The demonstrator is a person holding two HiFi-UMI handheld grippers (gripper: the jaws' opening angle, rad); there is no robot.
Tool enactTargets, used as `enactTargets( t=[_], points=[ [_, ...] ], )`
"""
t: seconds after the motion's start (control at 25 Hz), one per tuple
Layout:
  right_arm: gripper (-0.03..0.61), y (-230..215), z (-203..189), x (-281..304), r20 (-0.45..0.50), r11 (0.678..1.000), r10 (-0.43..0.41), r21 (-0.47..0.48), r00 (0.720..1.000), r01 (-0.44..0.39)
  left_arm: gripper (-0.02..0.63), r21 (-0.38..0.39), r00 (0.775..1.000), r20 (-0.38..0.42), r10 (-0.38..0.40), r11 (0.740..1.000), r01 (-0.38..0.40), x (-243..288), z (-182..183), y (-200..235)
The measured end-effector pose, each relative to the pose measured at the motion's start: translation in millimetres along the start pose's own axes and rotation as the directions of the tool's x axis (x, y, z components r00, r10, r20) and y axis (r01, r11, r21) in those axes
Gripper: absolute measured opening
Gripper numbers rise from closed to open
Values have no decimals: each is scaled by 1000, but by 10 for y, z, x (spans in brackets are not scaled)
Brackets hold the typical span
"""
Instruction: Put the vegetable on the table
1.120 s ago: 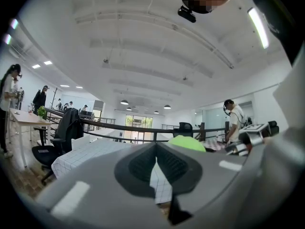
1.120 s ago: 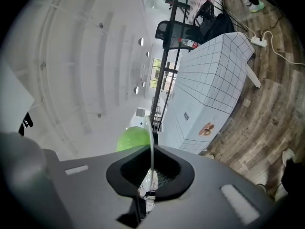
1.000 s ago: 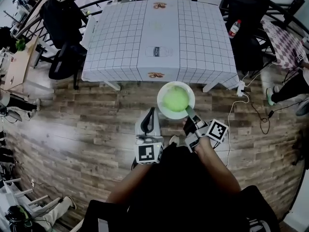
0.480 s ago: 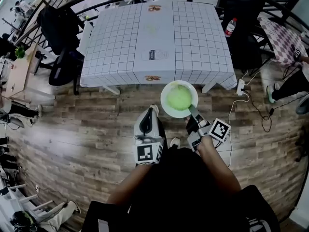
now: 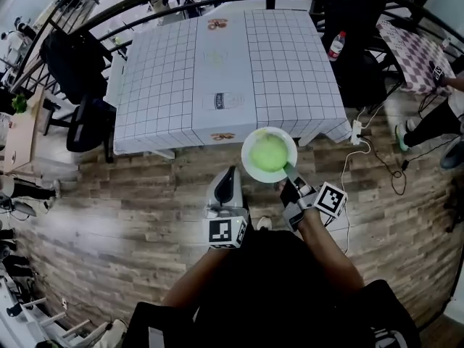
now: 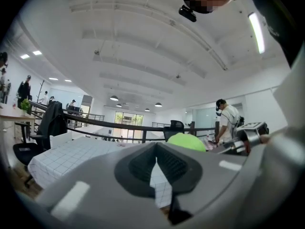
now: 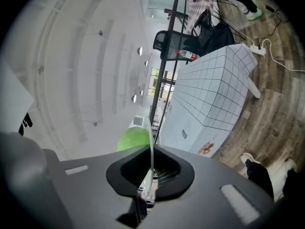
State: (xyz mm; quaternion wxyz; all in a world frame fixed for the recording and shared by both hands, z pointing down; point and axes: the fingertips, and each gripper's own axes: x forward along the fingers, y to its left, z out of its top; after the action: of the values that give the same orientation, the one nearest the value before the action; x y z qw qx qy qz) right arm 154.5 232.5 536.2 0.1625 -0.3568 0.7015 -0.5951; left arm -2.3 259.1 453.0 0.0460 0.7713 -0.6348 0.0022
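Seen from above, the right gripper (image 5: 288, 171) pinches the rim of a white plate (image 5: 248, 142) carrying a round green vegetable (image 5: 269, 153) at the near edge of the checked table (image 5: 225, 71), while the left gripper (image 5: 230, 172) hangs beside it, jaws pressed together on nothing.

The head view looks steeply down from above the person, with the brown wooden plank floor (image 5: 109, 194) across the middle and the white grid-patterned clothed table (image 5: 225, 71) at upper centre. The left gripper view sits low and faces level across the room, table at lower left. The right gripper view is rolled sideways, floor along its right edge, very near a white round plate (image 5: 246, 158). All three share the table and the round green vegetable (image 5: 269, 152).
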Motion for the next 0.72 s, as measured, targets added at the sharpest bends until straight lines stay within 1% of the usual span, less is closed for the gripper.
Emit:
enactTargets(
  t=[0.08, 0.28, 0.36, 0.52, 0.72],
  points=[
    [5, 48, 83, 135, 9, 1000, 10, 3, 1000, -10, 8, 4, 1000, -6, -23, 1000, 23, 171, 21, 35],
    [5, 65, 275, 458, 39, 1000, 0, 26, 999, -1, 8, -1, 999, 2, -46, 999, 46, 557, 90, 205],
    [5, 41, 368, 612, 53, 999, -24, 35, 998, 22, 8, -15, 998, -2, -56, 998, 56, 728, 148, 312],
    [5, 63, 514, 940, 71, 997, -27, 71, 997, 22, 8, -23, 999, -4, -55, 998, 54, 989, 241, 519],
    [5, 119, 669, 1273, 83, 997, -24, 72, 996, 18, 8, -24, 999, -16, -42, 999, 41, 1232, 295, 800]
  ],
)
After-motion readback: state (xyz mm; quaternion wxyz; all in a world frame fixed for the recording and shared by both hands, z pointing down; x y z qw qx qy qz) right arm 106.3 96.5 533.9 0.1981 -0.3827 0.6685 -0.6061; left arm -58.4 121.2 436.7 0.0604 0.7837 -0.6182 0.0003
